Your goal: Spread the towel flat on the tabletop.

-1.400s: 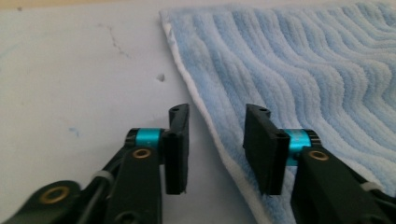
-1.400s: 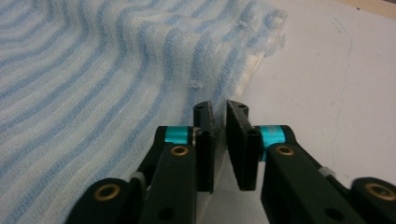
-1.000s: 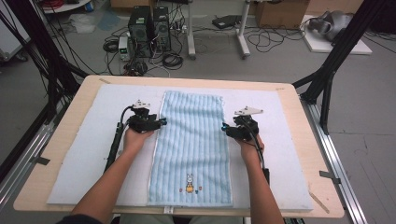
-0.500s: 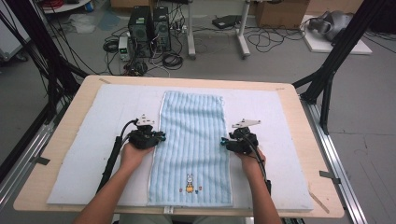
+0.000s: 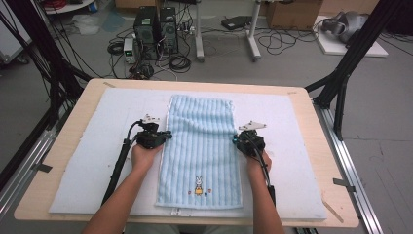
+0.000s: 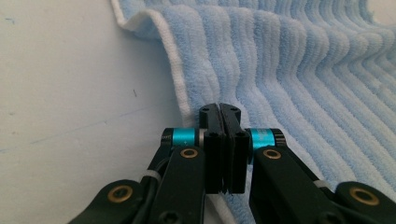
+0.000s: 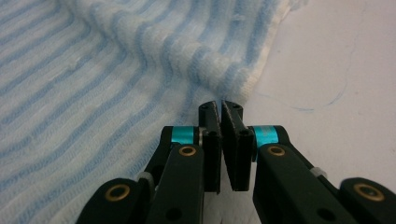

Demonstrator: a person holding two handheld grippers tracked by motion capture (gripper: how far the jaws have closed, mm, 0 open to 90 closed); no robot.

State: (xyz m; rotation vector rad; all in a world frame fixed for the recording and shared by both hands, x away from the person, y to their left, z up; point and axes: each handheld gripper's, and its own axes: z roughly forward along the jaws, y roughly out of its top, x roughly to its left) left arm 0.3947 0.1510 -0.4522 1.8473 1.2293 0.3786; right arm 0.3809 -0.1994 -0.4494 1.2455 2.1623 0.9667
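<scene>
A light blue ribbed towel [image 5: 202, 146] with a small rabbit motif near its front end lies lengthwise on the white mat [image 5: 87, 170]. My left gripper [image 5: 165, 136] sits at the towel's left edge, about mid-length. Its jaws are shut over the white hem [image 6: 180, 88], and the towel [image 6: 289, 70] ripples up just beyond them. My right gripper [image 5: 237, 140] is at the towel's right edge, opposite the left one. Its jaws are shut, with the striped towel [image 7: 140, 60] puckered into a raised fold at their tips. A hand holds each gripper.
The mat covers most of a wooden table [image 5: 311, 122] and shows bare to the left and right of the towel. Black frame posts [image 5: 341, 83] stand at the table's far corners. Computers and cables lie on the floor [image 5: 160, 29] beyond.
Both grippers have moved toward the table's front along the towel's side edges, staying level with each other. The towel has kept its place.
</scene>
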